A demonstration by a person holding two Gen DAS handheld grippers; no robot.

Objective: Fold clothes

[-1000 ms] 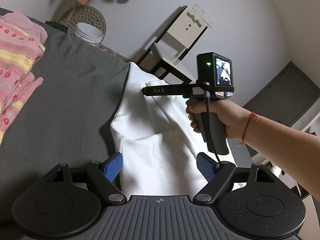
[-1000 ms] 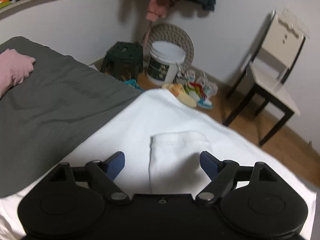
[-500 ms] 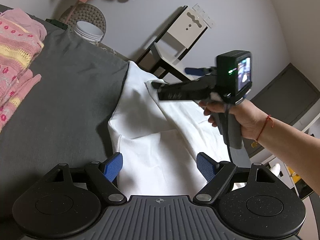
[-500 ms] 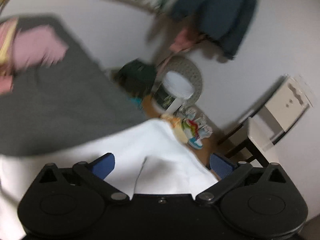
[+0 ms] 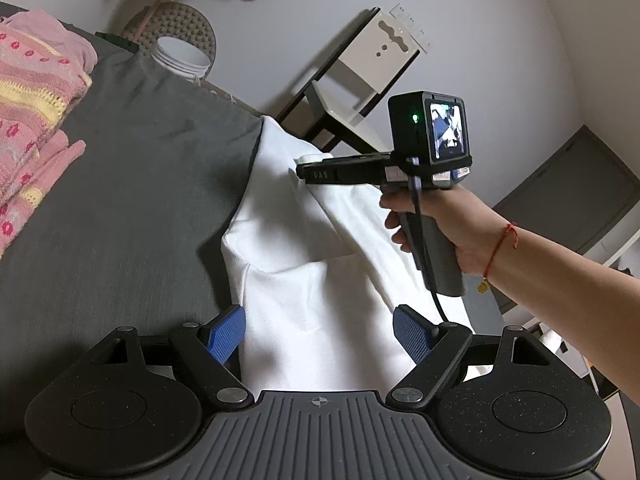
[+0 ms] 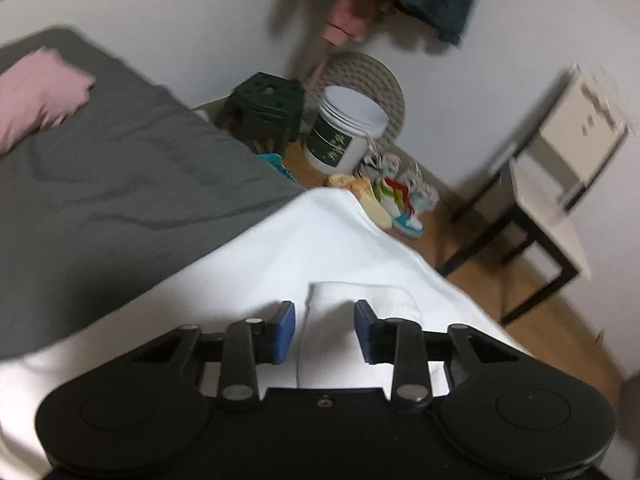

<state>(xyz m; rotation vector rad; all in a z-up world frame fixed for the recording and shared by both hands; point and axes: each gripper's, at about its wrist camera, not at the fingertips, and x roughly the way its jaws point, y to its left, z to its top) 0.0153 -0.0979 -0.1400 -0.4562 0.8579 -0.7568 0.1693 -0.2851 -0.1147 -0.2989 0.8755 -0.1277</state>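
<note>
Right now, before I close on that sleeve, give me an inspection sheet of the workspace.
Surface: grey bed cover, wrinkled.
Job's things: white garment spread on it, ribbed cuff folded onto the body.
Clutter: pink knit clothes piled at the far side.
Grippers: left gripper open over the garment; right gripper partly closed around the cuff, gap showing.
Cables: black cable hanging from the right handle.
Surroundings: white tub, shoes, chair.
</note>
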